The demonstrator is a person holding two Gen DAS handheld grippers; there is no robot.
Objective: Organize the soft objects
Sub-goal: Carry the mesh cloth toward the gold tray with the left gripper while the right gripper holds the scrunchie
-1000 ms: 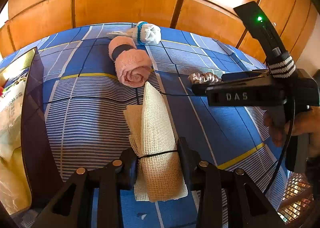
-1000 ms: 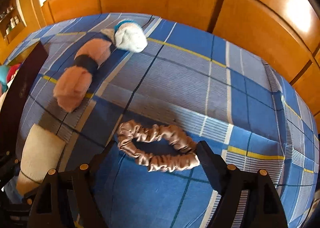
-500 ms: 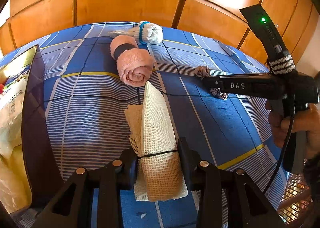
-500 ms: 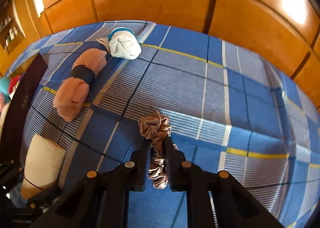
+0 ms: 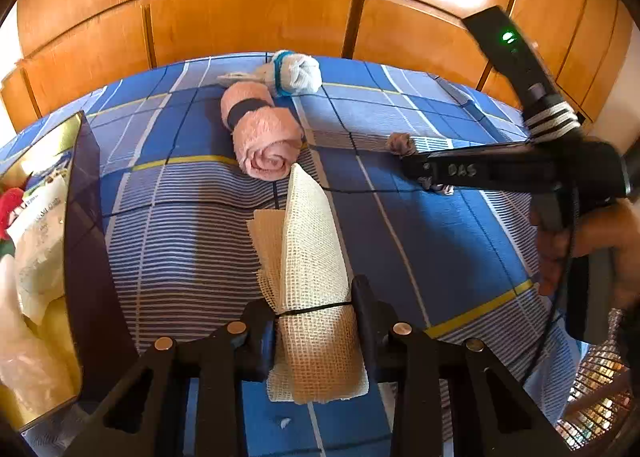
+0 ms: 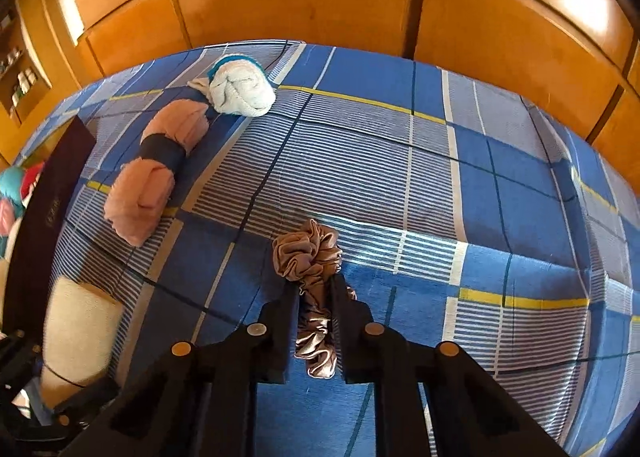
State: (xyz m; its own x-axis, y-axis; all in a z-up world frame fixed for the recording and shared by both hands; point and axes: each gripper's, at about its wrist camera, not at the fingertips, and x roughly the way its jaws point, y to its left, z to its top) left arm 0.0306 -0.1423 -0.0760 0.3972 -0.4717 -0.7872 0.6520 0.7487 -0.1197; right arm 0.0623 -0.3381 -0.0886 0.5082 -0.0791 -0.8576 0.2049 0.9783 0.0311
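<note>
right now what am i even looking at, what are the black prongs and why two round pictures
No robot here: a person carries a hand-held gripper in each hand, each with a fisheye camera looking along its two black fingers. One picture is from the left hand-held gripper, whose jaws are closing on a banded cream mesh roll. The other is from the right hand-held gripper, shut on a satin scrunchie. Everything lies on a blue plaid sheet. Further off are a pink towel roll and a white roll. A dark box sits on the left.
</note>
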